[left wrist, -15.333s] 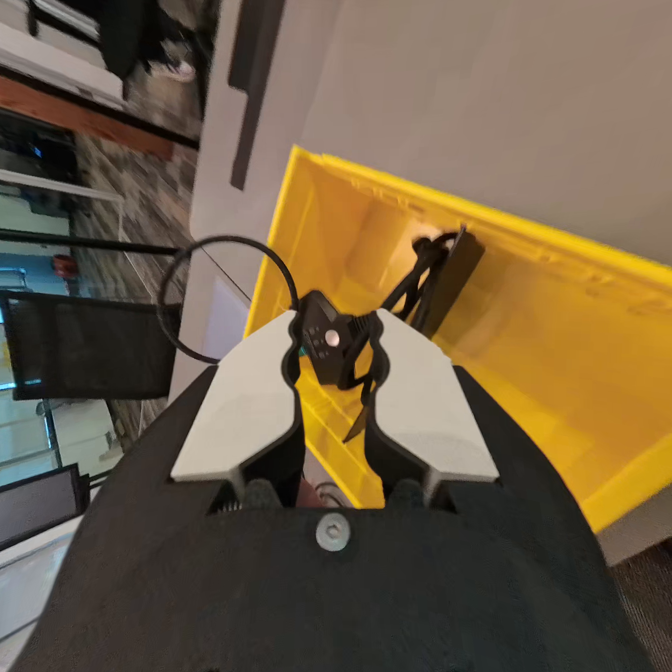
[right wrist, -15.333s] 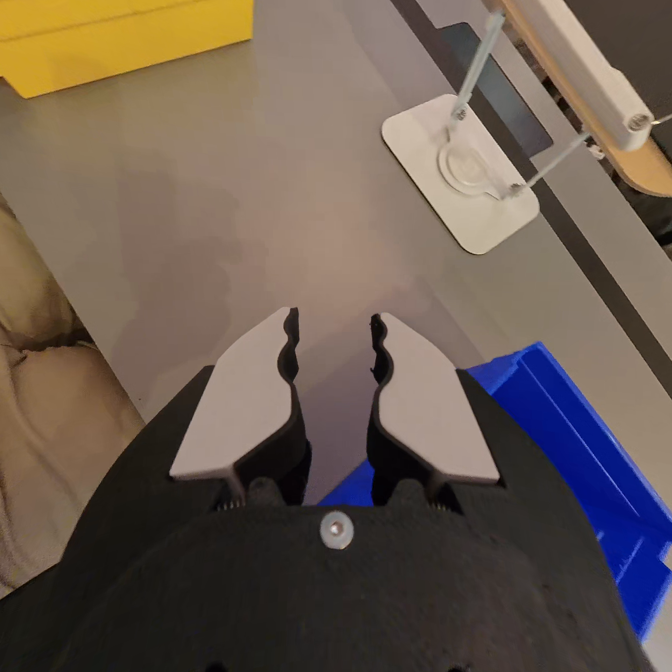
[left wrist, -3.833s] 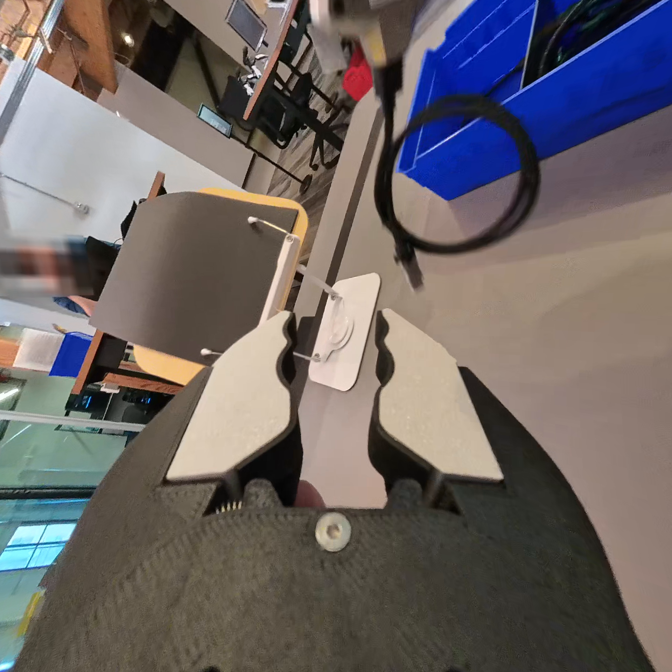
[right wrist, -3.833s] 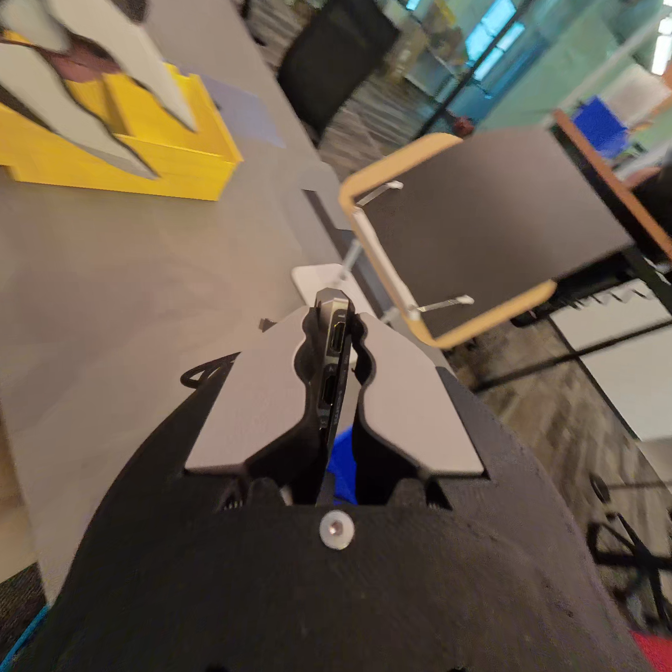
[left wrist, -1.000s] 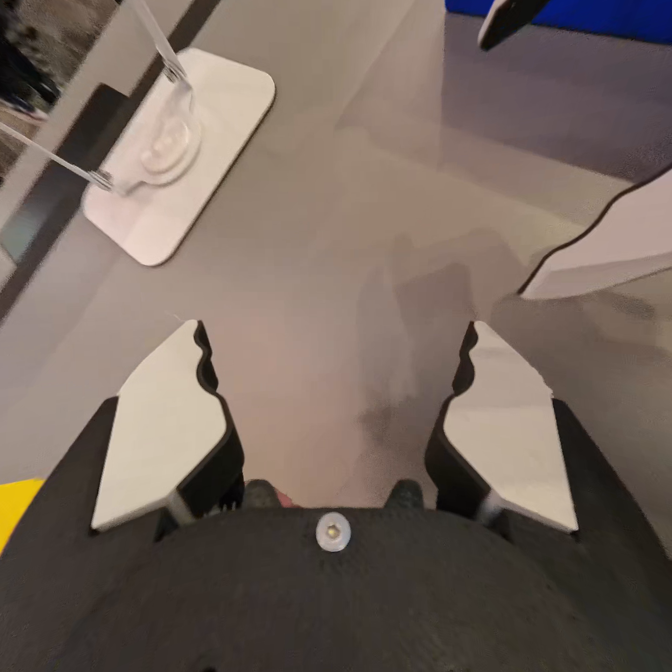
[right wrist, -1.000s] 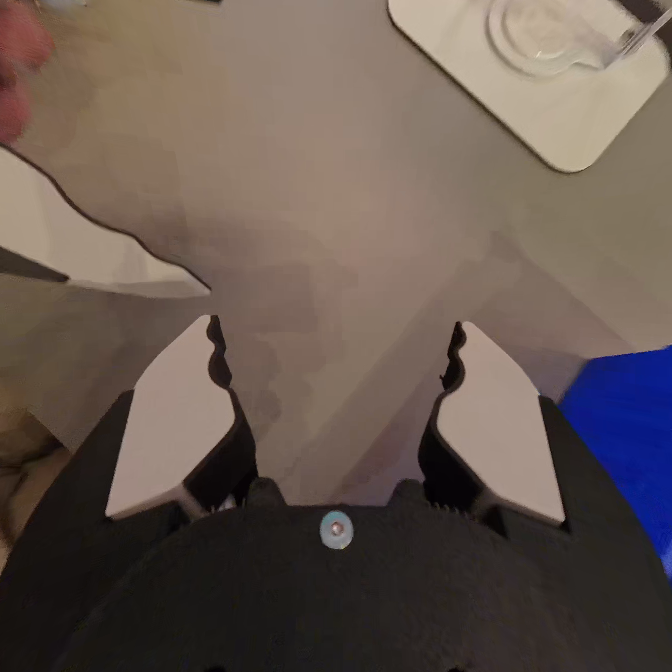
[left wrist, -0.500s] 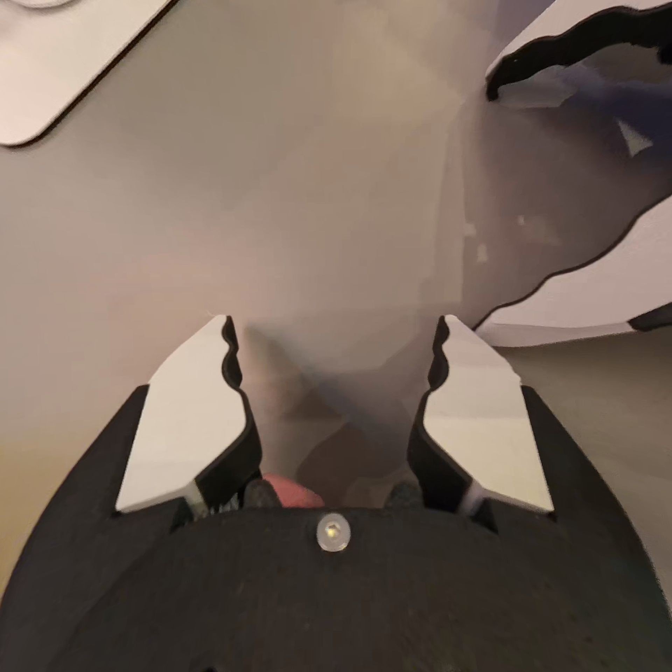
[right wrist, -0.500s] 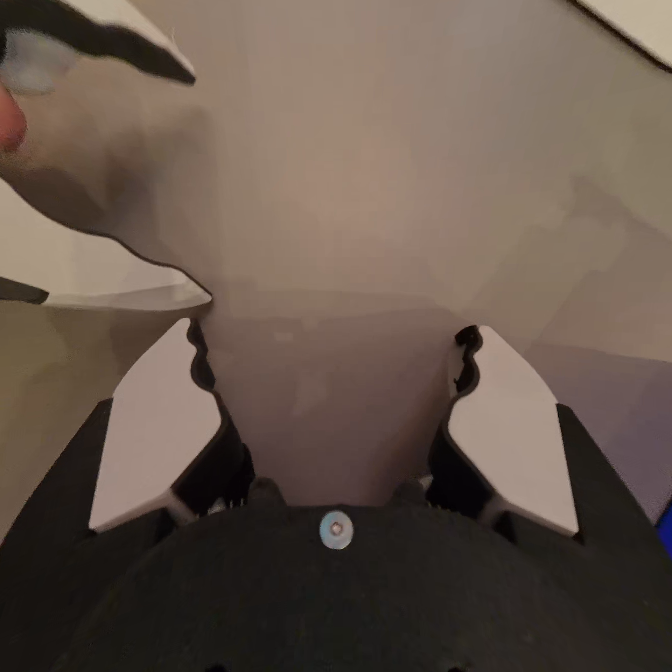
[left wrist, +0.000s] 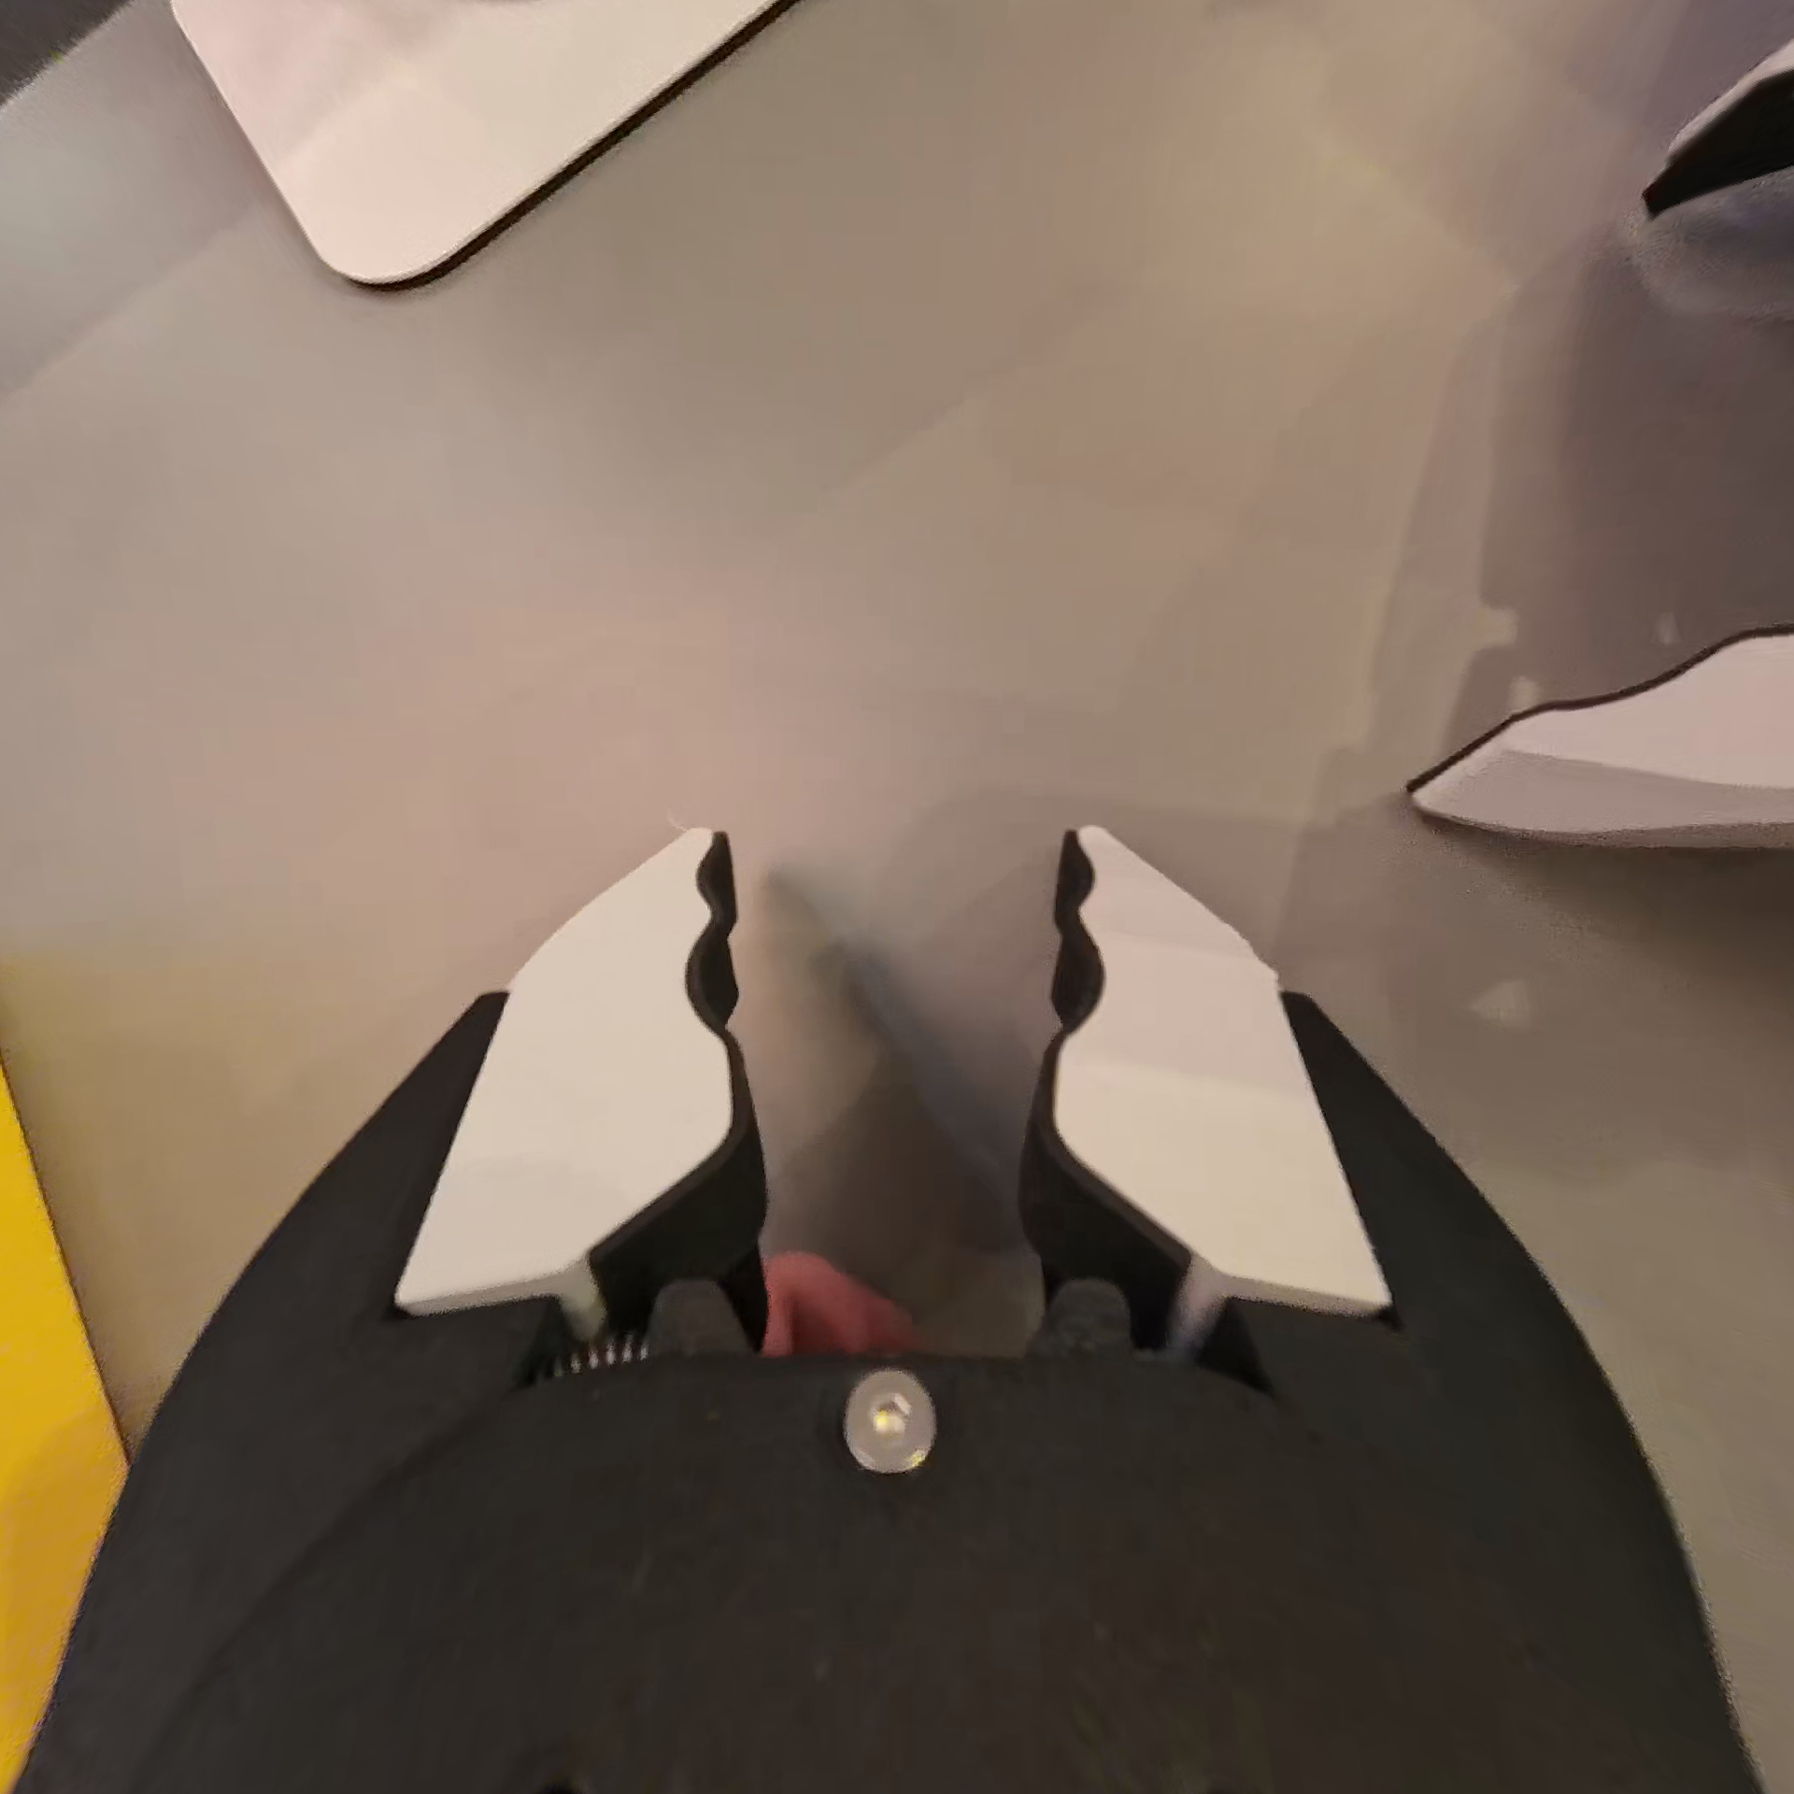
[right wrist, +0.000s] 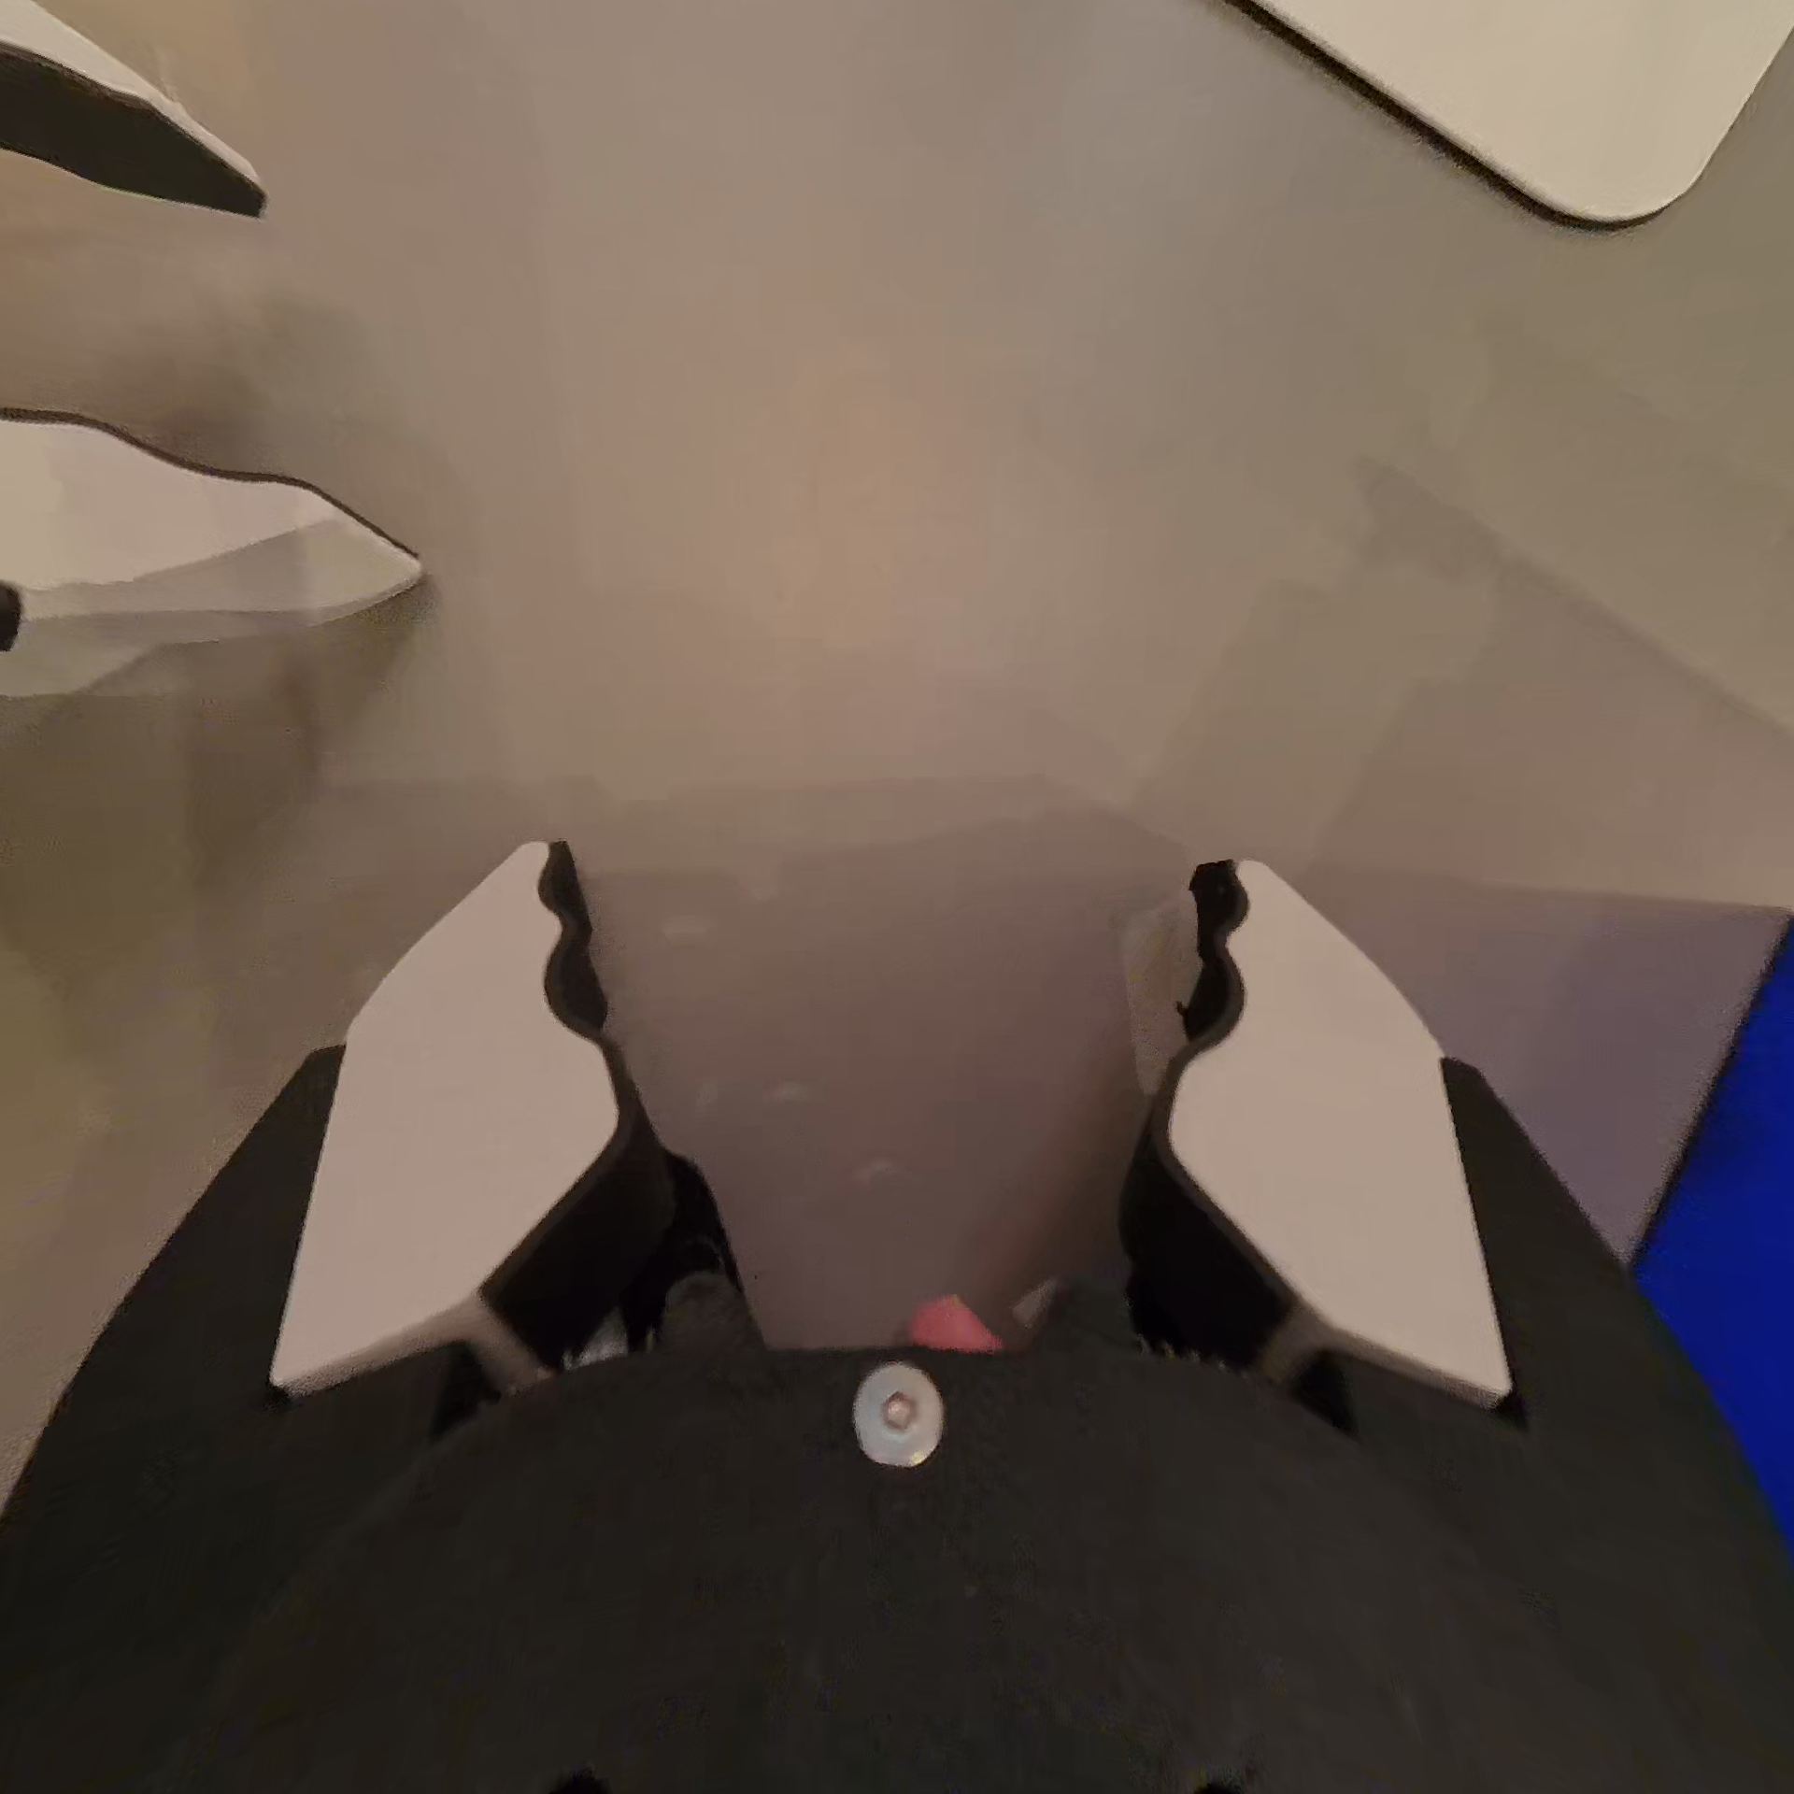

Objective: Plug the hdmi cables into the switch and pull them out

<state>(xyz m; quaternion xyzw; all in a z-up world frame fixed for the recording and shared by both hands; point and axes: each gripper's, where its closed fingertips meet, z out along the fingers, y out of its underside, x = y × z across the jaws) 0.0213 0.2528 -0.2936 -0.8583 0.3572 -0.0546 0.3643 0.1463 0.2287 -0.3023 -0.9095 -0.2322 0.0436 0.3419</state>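
No hdmi cable and no switch show in either view. My left gripper (left wrist: 891, 854) is open and empty, its white fingers held close over the bare grey table (left wrist: 874, 534). My right gripper (right wrist: 883, 864) is open wider and empty, also close over the grey table (right wrist: 874, 485). The right gripper's white fingers (left wrist: 1631, 777) show at the right edge of the left wrist view. The left gripper's white fingers (right wrist: 194, 544) show at the left edge of the right wrist view. The two grippers face each other, a short way apart.
A white rounded stand base lies on the table at the upper left of the left wrist view (left wrist: 466, 126) and the upper right of the right wrist view (right wrist: 1553, 97). A yellow surface (left wrist: 39, 1359) borders the left. A blue surface (right wrist: 1728, 1213) borders the right.
Both grippers have dropped closer to the table and tilted down. The left gripper's jaws have narrowed. The clear stand and the blue surface have slid out of the left wrist view.
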